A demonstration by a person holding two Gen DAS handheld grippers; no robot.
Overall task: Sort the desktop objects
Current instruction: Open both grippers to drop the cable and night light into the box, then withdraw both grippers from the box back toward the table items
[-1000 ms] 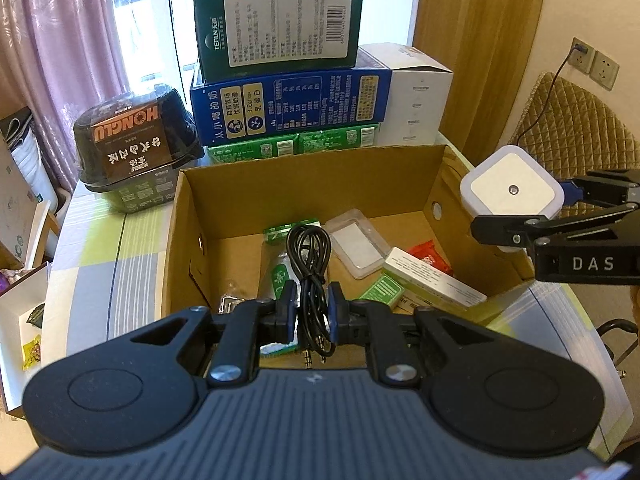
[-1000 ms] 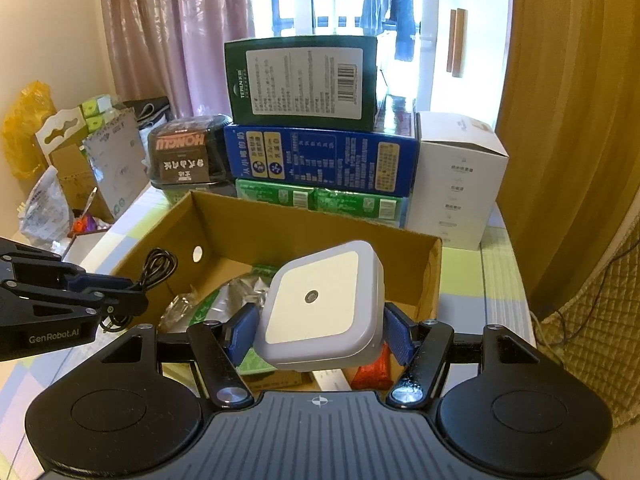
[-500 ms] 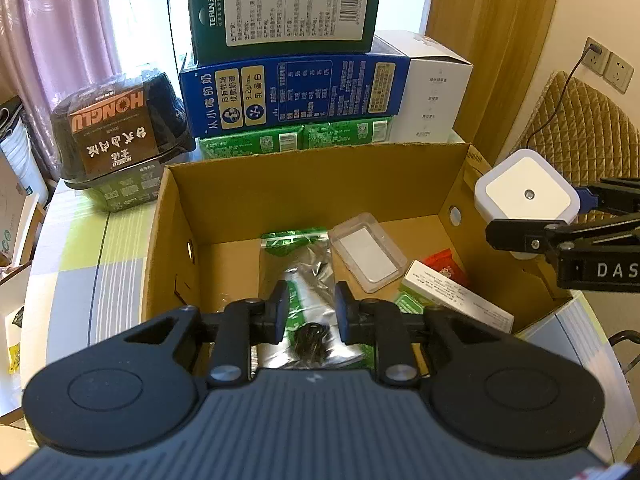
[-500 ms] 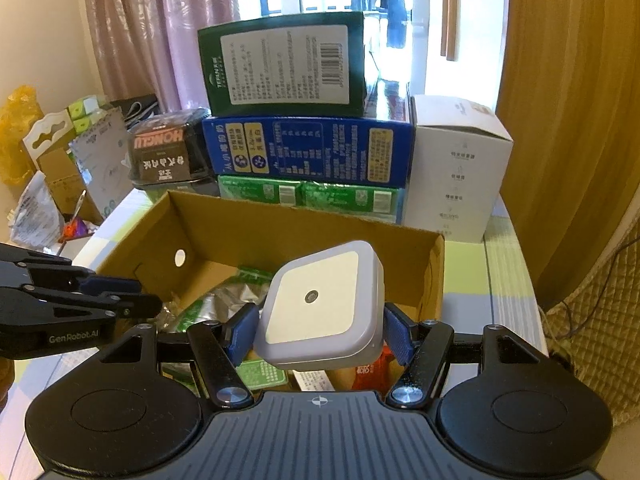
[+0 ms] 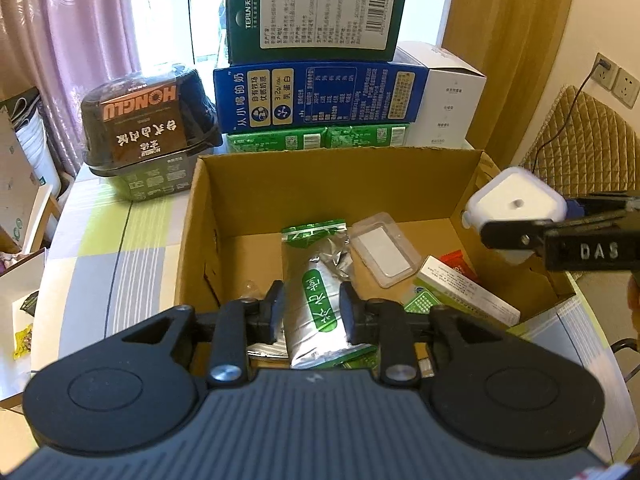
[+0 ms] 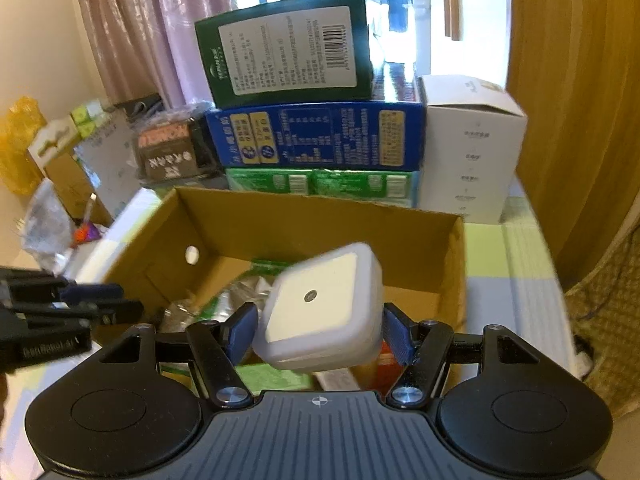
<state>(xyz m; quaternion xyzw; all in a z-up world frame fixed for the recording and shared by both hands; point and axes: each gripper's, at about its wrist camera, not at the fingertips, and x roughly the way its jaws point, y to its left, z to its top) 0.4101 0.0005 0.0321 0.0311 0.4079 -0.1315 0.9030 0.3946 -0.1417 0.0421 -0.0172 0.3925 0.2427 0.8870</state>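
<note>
Night-light [image 6: 320, 312], white and square, sits tilted between the right gripper's [image 6: 318, 334] blue pads above the cardboard box [image 5: 320, 184]; whether they still pinch it I cannot tell. Left gripper [image 5: 311, 312] hangs open, empty, over a silver packet [image 5: 320, 304] inside.

Box [image 5: 328, 184]: matt brown corrugated cardboard. Pouch [image 5: 320, 292] inside the box: crinkled glossy foil. Case [image 5: 384, 248] beside the pouch: clear hard plastic. Night light [image 6: 324, 308]: smooth white plastic. Curtain [image 6: 560, 92] behind the box: woven cloth.

Behind: dark green carton [image 5: 316, 10] atop blue milk carton [image 5: 320, 94], purple curtain [image 5: 80, 20], wall sockets [image 5: 616, 78].
</note>
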